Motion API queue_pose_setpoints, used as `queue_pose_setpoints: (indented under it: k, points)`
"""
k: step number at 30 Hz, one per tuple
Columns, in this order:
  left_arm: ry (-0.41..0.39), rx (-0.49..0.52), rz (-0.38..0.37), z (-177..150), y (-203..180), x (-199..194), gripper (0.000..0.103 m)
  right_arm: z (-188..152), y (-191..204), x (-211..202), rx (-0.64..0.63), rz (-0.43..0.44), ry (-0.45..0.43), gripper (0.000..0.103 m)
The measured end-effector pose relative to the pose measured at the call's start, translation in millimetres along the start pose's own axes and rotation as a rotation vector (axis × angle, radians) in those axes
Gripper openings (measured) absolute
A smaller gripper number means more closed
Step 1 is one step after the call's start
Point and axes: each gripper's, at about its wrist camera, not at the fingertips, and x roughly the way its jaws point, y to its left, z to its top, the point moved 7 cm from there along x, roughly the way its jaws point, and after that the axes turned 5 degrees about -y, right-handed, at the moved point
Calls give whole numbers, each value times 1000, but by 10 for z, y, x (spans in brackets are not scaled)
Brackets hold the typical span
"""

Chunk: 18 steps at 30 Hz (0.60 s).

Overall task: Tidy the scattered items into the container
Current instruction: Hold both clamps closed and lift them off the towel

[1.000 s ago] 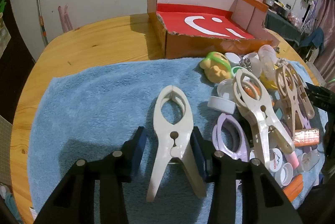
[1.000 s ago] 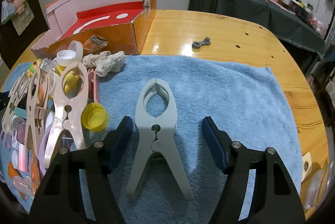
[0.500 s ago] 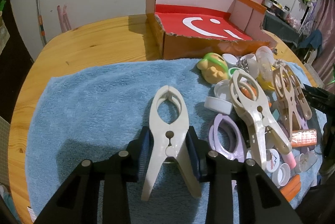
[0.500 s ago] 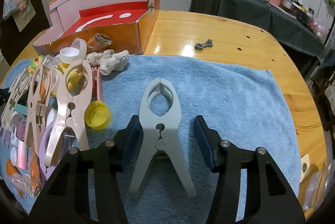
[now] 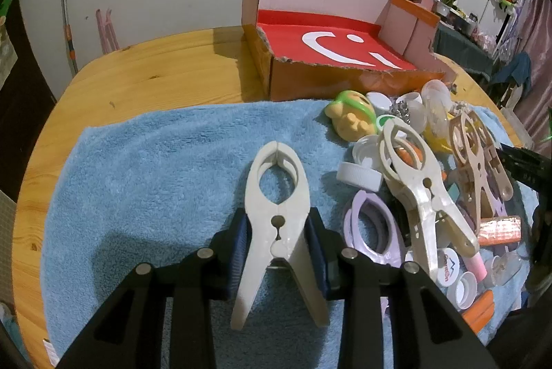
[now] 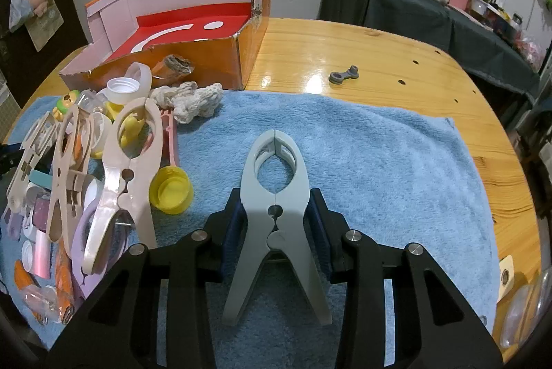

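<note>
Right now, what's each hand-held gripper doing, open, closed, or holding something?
Left hand-held gripper: closed on the cream clip.
Right hand-held gripper: closed on the grey clip.

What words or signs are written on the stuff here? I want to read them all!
"Camelin", or close to it: blue letters on the white bottle cap, too blurred to be sure.
White smile sign, no letters: on the red floor of the cardboard box.
Small tag at the blue towel's near corner: too small to read.
Bottles and boxes on the far tables: too small to read.
</note>
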Motion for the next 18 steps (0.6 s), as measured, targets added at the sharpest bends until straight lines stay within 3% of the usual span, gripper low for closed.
queue_pose_setpoints:
  k: [18]
  points:
    - [-12,-2,6,17,32,-36,35,43,37,-48,-1,11,1,36]
